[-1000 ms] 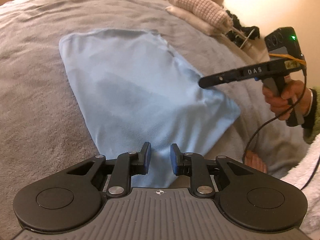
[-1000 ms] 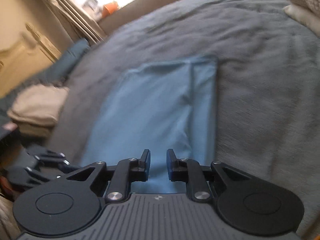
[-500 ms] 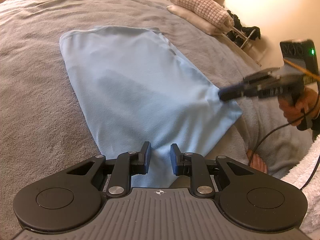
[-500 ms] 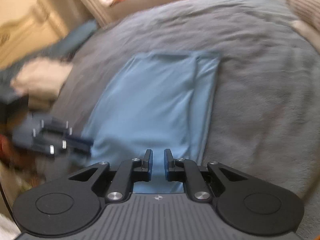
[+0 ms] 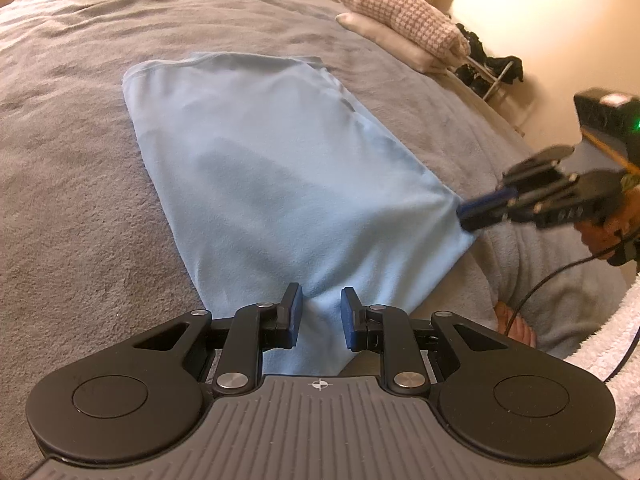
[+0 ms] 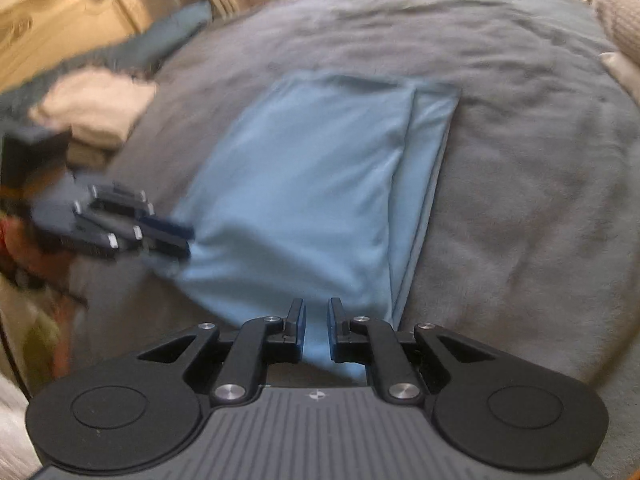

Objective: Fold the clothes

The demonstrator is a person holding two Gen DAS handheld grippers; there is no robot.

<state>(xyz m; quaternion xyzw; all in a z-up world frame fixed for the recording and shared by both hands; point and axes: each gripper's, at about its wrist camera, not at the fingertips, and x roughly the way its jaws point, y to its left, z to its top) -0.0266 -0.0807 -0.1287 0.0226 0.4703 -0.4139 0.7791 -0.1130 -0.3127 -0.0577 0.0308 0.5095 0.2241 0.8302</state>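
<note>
A light blue garment (image 5: 272, 168) lies folded into a long rectangle on a grey blanket (image 5: 80, 200). My left gripper (image 5: 320, 314) is shut on its near left corner, with the cloth bunched between the blue pads. The right wrist view shows that left gripper (image 6: 176, 236) pinching the corner of the garment (image 6: 312, 184) and drawing it taut. My right gripper (image 6: 317, 320) is shut on the other near corner, where cloth runs between its narrow-set fingers. In the left wrist view the right gripper (image 5: 470, 216) bites the garment's right edge, held by a hand (image 5: 608, 224).
A pink knitted pillow (image 5: 400, 4) on a white pillow (image 5: 384, 36) lies at the bed's far right. A pile of folded pale towels (image 6: 96, 108) sits at the bed's left side. A white fluffy sleeve (image 5: 616, 340) and a black cable (image 5: 536, 292) are close by.
The right gripper moved from above the garment's right side down to its near right corner, rolled, and closed a little on the cloth. The left gripper kept still.
</note>
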